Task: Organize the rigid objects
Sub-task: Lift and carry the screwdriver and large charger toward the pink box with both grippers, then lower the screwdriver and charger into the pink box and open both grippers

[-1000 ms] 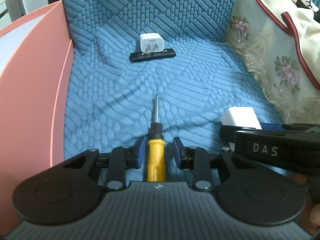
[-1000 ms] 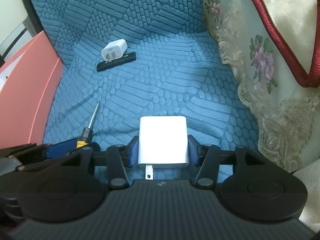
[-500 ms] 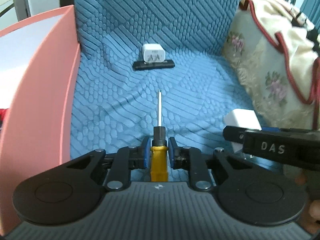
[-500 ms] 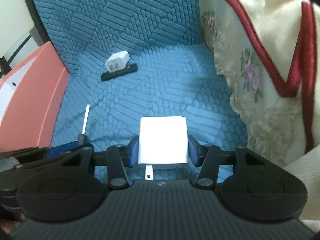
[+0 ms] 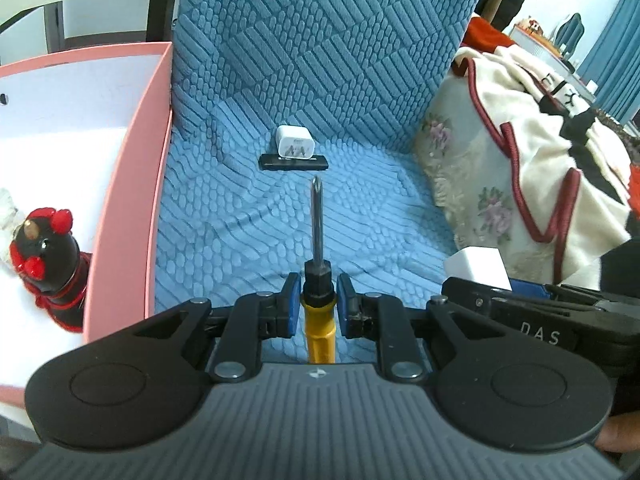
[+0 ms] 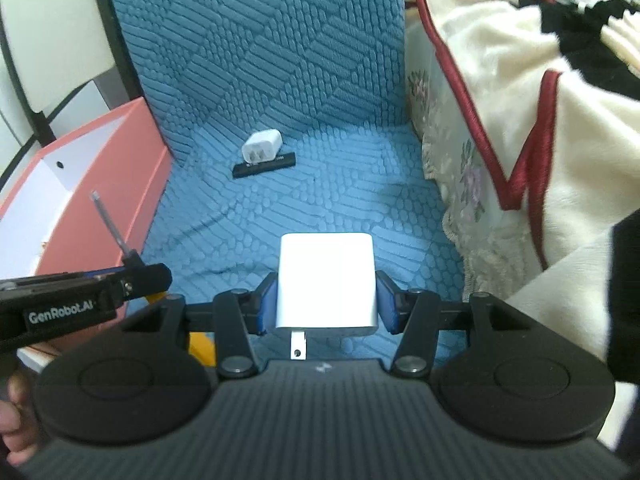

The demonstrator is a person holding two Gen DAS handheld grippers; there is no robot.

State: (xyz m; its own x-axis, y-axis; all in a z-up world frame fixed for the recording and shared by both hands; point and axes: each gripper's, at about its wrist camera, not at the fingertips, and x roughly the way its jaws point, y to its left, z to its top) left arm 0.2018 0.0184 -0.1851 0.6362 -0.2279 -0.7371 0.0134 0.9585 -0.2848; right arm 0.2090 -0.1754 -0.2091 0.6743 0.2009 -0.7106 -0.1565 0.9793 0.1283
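Note:
My left gripper is shut on a yellow-handled screwdriver, held above the blue seat cushion with its shaft pointing forward. My right gripper is shut on a white charger block, its prong pointing back toward me. The block also shows at the right of the left wrist view. The screwdriver tip shows at the left of the right wrist view. A smaller white charger and a black flat bar lie together at the back of the seat.
A pink box with a white inside stands left of the seat and holds a black and red figurine. A floral cushion and a cream blanket with red trim fill the right side. The blue backrest rises behind.
My left gripper closed on the screwdriver and lifted it off the cushion. Both grippers have risen and pulled back, so the pink box's inside now shows.

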